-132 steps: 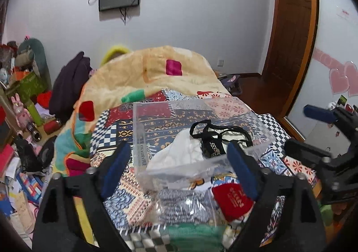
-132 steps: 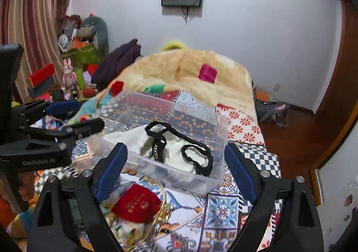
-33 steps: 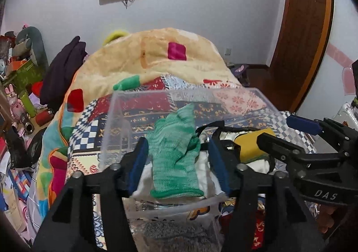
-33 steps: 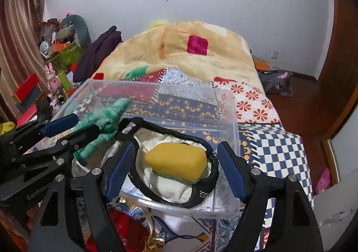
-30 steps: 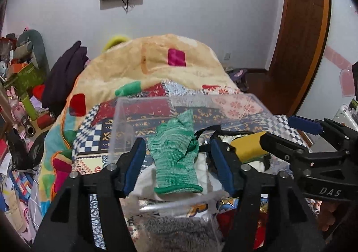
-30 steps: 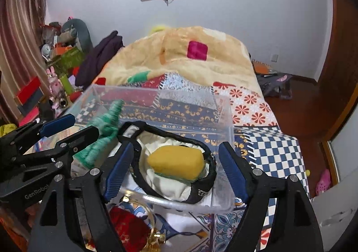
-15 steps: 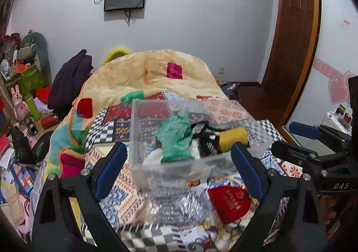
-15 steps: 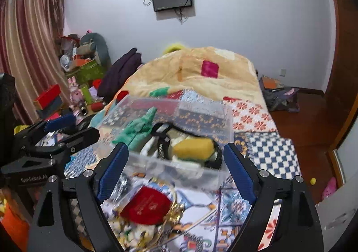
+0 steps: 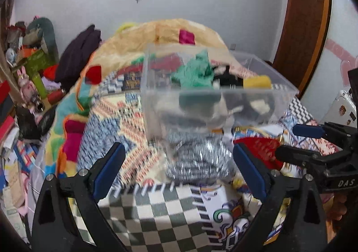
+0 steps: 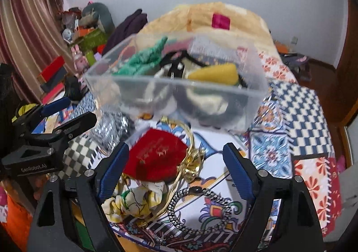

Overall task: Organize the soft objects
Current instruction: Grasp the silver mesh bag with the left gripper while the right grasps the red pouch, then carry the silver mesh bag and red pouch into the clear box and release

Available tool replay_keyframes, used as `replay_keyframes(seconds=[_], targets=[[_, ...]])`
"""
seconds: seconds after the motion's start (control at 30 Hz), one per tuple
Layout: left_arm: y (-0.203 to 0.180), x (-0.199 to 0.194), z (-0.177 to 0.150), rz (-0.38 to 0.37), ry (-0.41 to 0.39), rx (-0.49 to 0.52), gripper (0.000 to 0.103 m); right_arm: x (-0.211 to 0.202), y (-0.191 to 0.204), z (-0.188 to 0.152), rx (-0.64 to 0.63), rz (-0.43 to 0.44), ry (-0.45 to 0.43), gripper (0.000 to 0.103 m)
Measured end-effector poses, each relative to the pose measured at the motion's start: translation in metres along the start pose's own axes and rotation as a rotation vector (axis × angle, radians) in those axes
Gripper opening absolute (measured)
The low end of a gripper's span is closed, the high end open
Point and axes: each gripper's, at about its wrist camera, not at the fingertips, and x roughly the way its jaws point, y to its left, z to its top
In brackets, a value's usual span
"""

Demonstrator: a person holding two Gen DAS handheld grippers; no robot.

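Observation:
A clear plastic bin (image 9: 154,99) (image 10: 252,95) stands on the patterned bed cover. It holds a green knit glove (image 9: 194,70) (image 10: 143,59), a yellow sponge (image 9: 257,81) (image 10: 214,74), a black strap and white cloth. My left gripper (image 9: 176,171) is open and empty, low over a bagged grey-and-white striped cloth (image 9: 197,158). My right gripper (image 10: 174,166) is open and empty, low over a red pouch (image 10: 156,153) (image 9: 259,146). A yellow-white cloth (image 10: 136,198) and a braided cord (image 10: 199,207) lie below the pouch. Each gripper shows in the other's view.
A gold cord (image 10: 190,162) lies beside the red pouch. A piled quilt (image 9: 170,32) lies behind the bin. Toys, boxes and a dark garment (image 9: 78,57) crowd the floor left of the bed. A wooden door (image 9: 306,16) is at the right.
Both grippers have pulled back from the bin and dropped low toward the items in front of it. The glove and sponge stay in the bin. Jaws remain wide open.

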Motion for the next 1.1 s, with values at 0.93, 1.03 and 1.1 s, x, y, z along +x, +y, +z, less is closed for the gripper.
replay_keyframes(seconds=[0.93, 1.03, 1.1], targets=[[-0.008, -0.010, -0.012, -0.073, 0.000, 0.003, 0.018, -0.013, 0.000, -0.004, -0.027, 0.031, -0.042, 0.005], [-0.006, -0.025, -0.010, -0.079, -0.032, -0.004, 0.018, -0.017, 0.002, -0.004, -0.035, 0.025, -0.049, 0.005], [-0.005, -0.035, -0.007, -0.082, -0.057, -0.009, 0.018, -0.018, 0.001, -0.003, -0.024, 0.020, -0.049, 0.005]])
